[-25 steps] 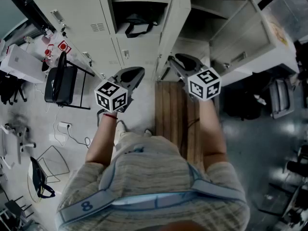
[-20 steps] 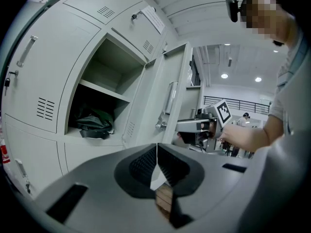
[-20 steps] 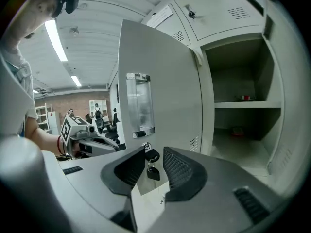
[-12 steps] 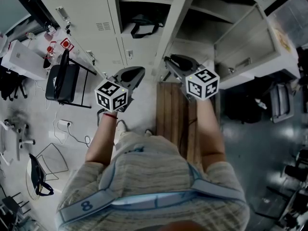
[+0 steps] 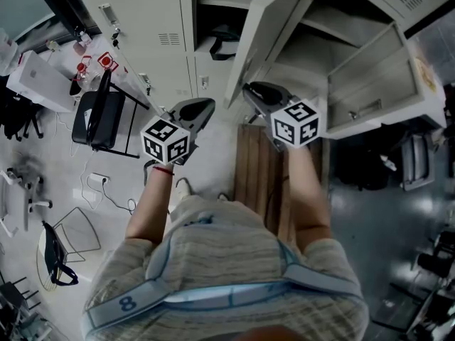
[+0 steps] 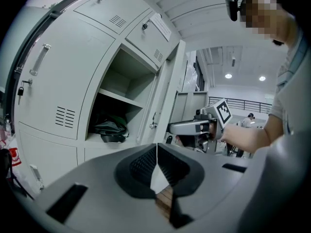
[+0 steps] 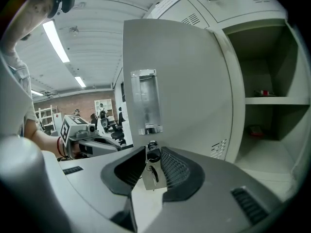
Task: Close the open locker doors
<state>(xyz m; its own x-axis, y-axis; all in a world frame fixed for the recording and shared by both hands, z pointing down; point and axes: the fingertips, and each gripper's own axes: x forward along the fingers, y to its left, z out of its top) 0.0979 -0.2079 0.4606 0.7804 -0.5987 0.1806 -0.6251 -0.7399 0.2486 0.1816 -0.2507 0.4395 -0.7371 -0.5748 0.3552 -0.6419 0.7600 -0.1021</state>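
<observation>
At the open locker door (image 5: 269, 30) near the middle of the bank, the right gripper (image 7: 152, 152) is up against the door's outer face, just below its clear label holder (image 7: 144, 101). Its jaws are drawn in narrowly on either side of the lock (image 7: 152, 145). They seem to be pinching the key (image 7: 153, 172) that hangs from it, though the contact itself is hard to make out. In the head view this door stands swung out from the lockers at an angle, with the right gripper at its lower free corner.

Left of that door, the left gripper (image 6: 156, 147) is held in the air with its jaws pressed together and nothing between them. It touches neither the door nor the lockers. Behind the door, on its left side, is an uncovered compartment with a black bag (image 6: 111, 129) lying on the shelf.

Right of the door, a second open door (image 5: 370, 77) stands wide, well apart from both grippers. The right gripper view shows bare shelves in the compartments on that side, with a few small things too small to name.

Below the door, a wooden bench (image 5: 259, 169) stands on the floor under the person's right forearm. Far to the door's left, a black chair (image 5: 99, 116) stands beside the closed lockers.
</observation>
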